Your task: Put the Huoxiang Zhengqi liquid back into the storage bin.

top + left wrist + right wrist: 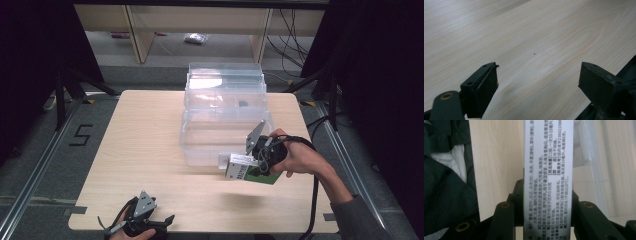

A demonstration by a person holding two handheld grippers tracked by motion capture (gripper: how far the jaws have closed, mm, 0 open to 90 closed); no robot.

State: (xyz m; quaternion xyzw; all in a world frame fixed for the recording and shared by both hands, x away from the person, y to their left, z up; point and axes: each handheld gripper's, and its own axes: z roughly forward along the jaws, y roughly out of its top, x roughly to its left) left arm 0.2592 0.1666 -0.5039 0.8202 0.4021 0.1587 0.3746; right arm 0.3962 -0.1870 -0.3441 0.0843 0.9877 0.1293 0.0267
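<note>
While the left fingers [539,82] gape empty, right fingers [546,202] clamp the box [548,170], its length running straight ahead.

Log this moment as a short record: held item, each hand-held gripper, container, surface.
held item: white and green printed cardboard box, lifted off the table
right hand-held gripper: shut on the box
left hand-held gripper: open, nothing between its jaws, at the table's near edge
container: clear plastic bin, lid open, behind the box
surface: light wooden table

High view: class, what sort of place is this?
Probably a lab recording station, not a home: a bare wooden table between dark curtains, a taped floor number, loose cables behind.
</note>
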